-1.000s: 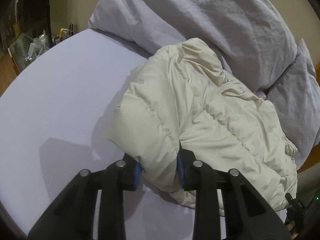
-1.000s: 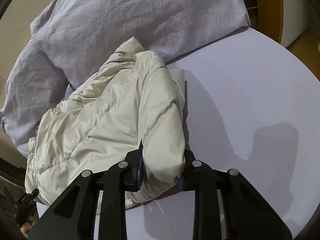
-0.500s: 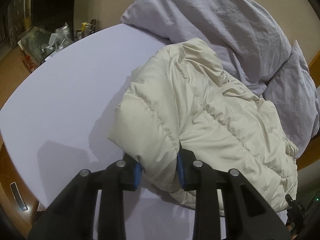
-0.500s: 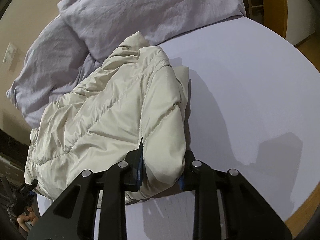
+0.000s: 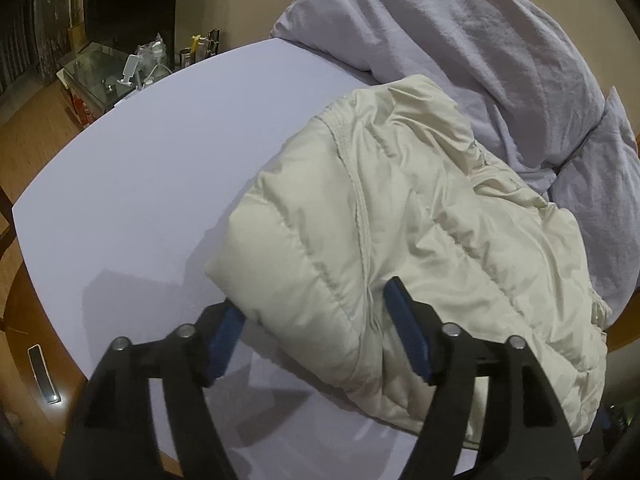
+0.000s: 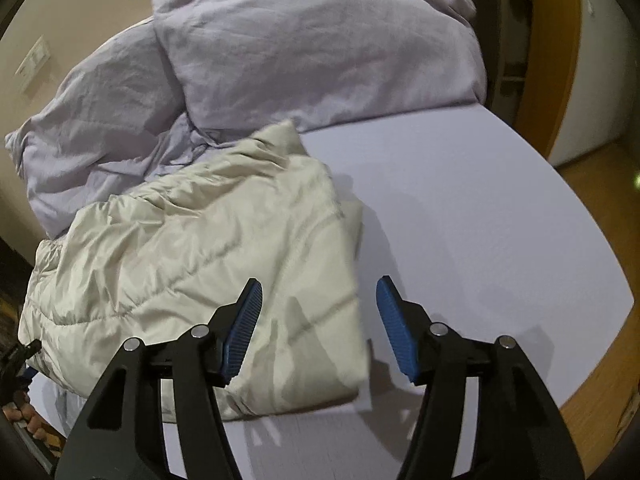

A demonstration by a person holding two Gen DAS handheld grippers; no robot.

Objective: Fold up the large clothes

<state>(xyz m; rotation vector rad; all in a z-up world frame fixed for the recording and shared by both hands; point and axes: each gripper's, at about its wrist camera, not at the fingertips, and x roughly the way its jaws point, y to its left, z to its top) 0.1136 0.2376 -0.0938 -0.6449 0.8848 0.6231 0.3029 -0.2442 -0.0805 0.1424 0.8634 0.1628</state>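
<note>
Lavender bed (image 5: 140, 184), wide bare sheet to each side. Cream puffer jacket (image 5: 400, 216) folded at the near middle edge, touching rumpled duvet (image 6: 320, 48) behind. Left gripper (image 5: 316, 332) and right gripper (image 6: 318, 320) just opened, jacket corners between unpressed pads. Cluttered glass shelf (image 5: 100, 68) beyond.

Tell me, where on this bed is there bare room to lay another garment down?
Bare sheet lies between the cream puffer jacket and the bed's wooden edge; more sheet shows beyond the jacket's other side in the left view. The head end is crowded: the lilac duvet is heaped against the jacket.
</note>
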